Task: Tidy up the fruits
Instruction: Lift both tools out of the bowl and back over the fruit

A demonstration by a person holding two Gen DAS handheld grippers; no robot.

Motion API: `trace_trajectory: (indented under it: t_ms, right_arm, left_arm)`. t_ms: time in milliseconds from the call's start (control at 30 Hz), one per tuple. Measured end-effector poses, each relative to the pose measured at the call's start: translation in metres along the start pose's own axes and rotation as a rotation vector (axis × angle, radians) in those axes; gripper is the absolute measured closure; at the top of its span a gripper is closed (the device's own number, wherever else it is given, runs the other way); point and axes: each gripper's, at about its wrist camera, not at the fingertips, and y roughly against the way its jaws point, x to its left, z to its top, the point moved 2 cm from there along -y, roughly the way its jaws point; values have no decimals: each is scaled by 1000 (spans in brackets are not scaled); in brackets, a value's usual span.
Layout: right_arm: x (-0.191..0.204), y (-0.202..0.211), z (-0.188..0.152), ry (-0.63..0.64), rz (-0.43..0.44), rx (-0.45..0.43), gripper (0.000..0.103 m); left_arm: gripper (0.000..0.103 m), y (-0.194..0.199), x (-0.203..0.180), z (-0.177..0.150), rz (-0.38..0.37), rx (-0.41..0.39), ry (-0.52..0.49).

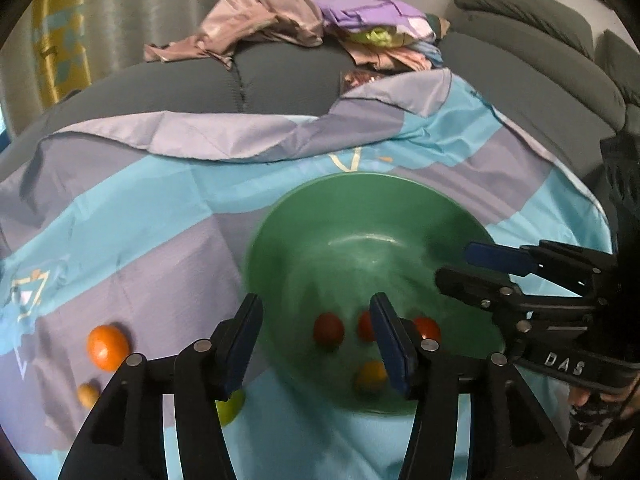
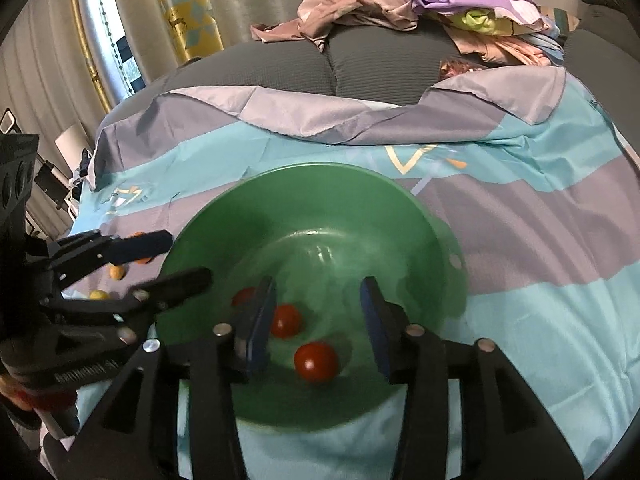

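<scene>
in the left wrist view, a green bowl (image 1: 372, 280) is seen resting on a blue and grey cloth (image 1: 160, 208) spread over a grey sofa (image 1: 280, 76). three small red fruits (image 1: 329, 329) and one small yellow-orange fruit (image 1: 372, 376) are already held in the bowl, so the sorting is judged partly done. an orange (image 1: 107, 347), a small tan fruit (image 1: 88, 395) and a yellow-green fruit (image 1: 230, 406), partly hidden behind a finger, are left on the cloth just beside the bowl. the left gripper (image 1: 316, 344) is held over the bowl's near rim with its jaws spread and nothing between them. the right gripper (image 1: 454, 266) is seen at the right, over the bowl, jaws apart and empty.

in the right wrist view, the bowl (image 2: 320, 200) is shown blurred, glossy and deep, with smooth round red fruits (image 2: 316, 361) near its bottom. the right gripper (image 2: 318, 320) hangs above them, jaws spread, gripping nothing. the left gripper (image 2: 188, 258) is seen at the bowl's left rim, jaws parted. small yellow fruits (image 2: 117, 271) are glimpsed on the cloth beyond it. a pile of clothes (image 2: 400, 4) lies on the sofa behind, well apart.
</scene>
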Motion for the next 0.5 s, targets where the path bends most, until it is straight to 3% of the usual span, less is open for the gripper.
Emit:
trace_trajectory:
  t_ms: [300, 500]
  right_arm:
    - [26, 43, -20, 27, 13, -42, 52]
    - [53, 69, -31, 56, 36, -69, 41]
  left_arm:
    - [48, 61, 36, -51, 64, -35, 70]
    - [46, 96, 63, -95, 123, -29, 159]
